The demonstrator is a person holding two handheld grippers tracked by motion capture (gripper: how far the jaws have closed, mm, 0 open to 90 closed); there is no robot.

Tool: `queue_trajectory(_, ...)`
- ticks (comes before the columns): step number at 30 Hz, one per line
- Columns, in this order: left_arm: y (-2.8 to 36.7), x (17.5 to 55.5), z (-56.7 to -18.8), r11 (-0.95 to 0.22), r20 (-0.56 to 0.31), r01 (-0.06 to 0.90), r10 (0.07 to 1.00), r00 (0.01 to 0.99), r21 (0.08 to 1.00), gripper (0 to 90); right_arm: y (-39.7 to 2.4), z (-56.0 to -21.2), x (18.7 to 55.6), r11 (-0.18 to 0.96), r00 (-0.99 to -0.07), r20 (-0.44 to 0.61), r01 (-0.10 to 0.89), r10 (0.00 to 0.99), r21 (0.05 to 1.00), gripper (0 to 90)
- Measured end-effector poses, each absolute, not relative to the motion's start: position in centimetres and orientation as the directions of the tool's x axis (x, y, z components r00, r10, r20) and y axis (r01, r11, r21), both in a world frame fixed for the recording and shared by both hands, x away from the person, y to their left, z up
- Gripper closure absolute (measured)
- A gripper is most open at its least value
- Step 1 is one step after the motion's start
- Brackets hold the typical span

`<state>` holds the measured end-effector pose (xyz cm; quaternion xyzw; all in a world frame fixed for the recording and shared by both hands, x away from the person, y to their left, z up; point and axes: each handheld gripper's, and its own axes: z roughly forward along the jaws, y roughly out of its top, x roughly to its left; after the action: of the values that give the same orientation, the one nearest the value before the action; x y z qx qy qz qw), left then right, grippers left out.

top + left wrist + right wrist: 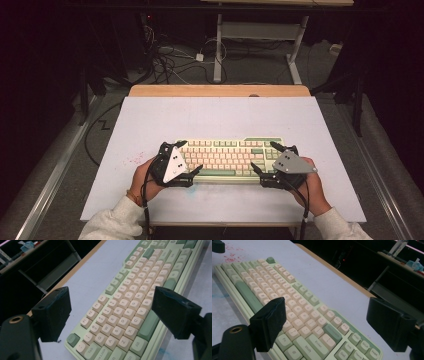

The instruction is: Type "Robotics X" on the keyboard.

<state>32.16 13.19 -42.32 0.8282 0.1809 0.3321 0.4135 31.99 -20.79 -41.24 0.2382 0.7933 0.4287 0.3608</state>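
near the front edge of the pale table lies a green-and-cream keyboard, flat and square to the person. left gripper and right gripper each straddle one end, jaws spread wide, holding nothing. it looks rigid and fairly heavy, with loose-fitting keycaps, so the short end edges of its case seem safest to grip. no containers are visible.

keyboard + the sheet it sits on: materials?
Keyboard: looks like moulded plastic, matte cream and sage-green keycaps with printed legends, pale green case with a soft sheen. Sheet: pale lilac-grey, flat and matte, probably a paper or thin plastic cover; red specks stain it near the left gripper. A light wood edge, likely the tabletop, shows at its far side.
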Motion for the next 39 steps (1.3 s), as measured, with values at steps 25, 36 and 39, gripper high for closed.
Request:
queue_trajectory(25, 15.4, 30.4, -42.9, -0.604, 0.424, 0.02, 0.582, 0.694, 0.797, 14.8, -22.7, -41.5, 30.7, 0.518, -0.601, -0.37, 0.087, 0.708, 0.851, 16.8)
queue_trajectory(36, 17.3, 30.1, -43.9, -0.613, 0.415, 0.052, 0.592, 0.69, 0.788, 14.4, -24.0, -42.0, 30.4, 0.522, -0.585, -0.377, 0.094, 0.718, 0.848, 16.8)
queue_trajectory(39, 17.9, 30.1, -44.3, -0.613, 0.407, 0.07, 0.601, 0.687, 0.787, 14.4, -24.6, -42.2, 30.4, 0.527, -0.577, -0.386, 0.093, 0.72, 0.845, 16.8)
